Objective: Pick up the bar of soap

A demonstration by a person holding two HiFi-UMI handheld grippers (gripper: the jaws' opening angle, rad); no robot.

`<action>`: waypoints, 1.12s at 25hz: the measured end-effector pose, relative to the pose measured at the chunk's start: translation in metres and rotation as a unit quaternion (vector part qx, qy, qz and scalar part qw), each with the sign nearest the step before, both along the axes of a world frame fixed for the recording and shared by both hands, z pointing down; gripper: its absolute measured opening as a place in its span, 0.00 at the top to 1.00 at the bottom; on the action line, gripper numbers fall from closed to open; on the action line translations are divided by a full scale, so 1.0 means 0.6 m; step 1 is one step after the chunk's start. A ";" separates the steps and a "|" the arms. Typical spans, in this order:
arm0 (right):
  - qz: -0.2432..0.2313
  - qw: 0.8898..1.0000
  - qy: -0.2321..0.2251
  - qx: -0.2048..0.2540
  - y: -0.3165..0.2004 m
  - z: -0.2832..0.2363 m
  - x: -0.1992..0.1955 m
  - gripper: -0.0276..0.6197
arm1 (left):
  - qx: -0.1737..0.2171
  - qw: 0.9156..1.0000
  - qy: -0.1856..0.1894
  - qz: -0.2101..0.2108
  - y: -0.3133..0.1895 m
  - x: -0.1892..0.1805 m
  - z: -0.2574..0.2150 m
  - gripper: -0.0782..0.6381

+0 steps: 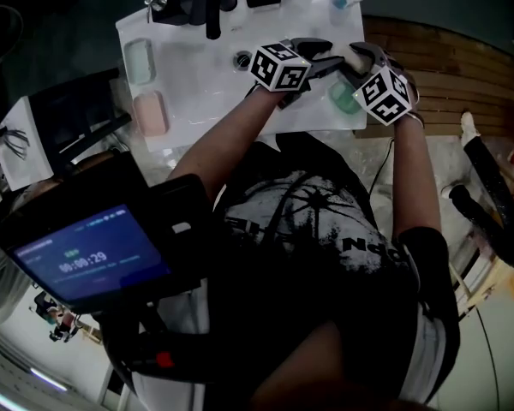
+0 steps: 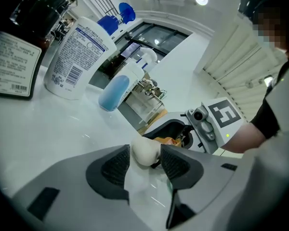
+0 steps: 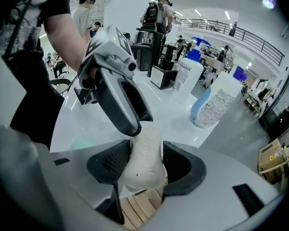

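Your right gripper's jaws are clamped on the white oval bar of soap. The pads press its two long edges, and its stamped face is turned toward that gripper's camera. Your left gripper's jaws pinch the rounded end of the same bar, and both pads look to be touching it.

So the soap hangs between the two tools, clear of the white table. It sits above the table's near right corner, beside the pale green soap dish, with wooden floor slats showing beneath it.

That double hold reads as caution with a slick bar. The grip across the width carries it, and the one on the end keeps it from twisting or squirting out. The lift itself looks done. The white bottles at the far edge stand well apart.
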State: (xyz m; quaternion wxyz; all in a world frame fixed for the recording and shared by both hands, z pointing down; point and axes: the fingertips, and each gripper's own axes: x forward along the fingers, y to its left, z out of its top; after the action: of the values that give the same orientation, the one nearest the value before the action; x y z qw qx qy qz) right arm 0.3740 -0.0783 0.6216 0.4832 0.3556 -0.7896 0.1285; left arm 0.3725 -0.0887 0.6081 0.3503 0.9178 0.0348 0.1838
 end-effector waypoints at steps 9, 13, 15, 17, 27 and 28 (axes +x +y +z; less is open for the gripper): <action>0.018 1.000 -0.002 -0.001 0.001 0.000 0.004 0.59 | 0.017 1.000 -0.006 -0.015 -0.017 -0.004 -0.007 0.55; 0.035 0.999 -0.016 0.011 0.006 -0.018 0.005 0.59 | 0.032 0.998 0.018 -0.041 -0.032 -0.023 -0.040 0.55; 0.057 0.998 -0.027 0.027 0.005 -0.040 0.008 0.59 | 0.044 0.997 0.032 -0.053 -0.039 -0.037 -0.063 0.55; 0.075 0.995 -0.039 0.047 0.002 -0.064 0.009 0.59 | 0.060 0.995 0.041 -0.063 -0.047 -0.055 -0.085 0.55; 0.134 0.974 -0.097 0.155 -0.022 -0.187 -0.062 0.64 | 0.126 0.984 0.082 -0.096 -0.064 -0.185 -0.190 0.77; 0.137 0.971 -0.102 0.166 -0.021 -0.205 -0.077 0.66 | 0.135 0.982 0.089 -0.098 -0.061 -0.202 -0.208 0.80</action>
State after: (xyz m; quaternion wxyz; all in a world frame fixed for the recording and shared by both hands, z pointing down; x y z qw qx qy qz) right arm 0.3276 -0.0907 0.4986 0.3118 0.5205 -0.7891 0.0958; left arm 0.2515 -0.1253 0.4835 0.2348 0.9683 -0.0496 0.0694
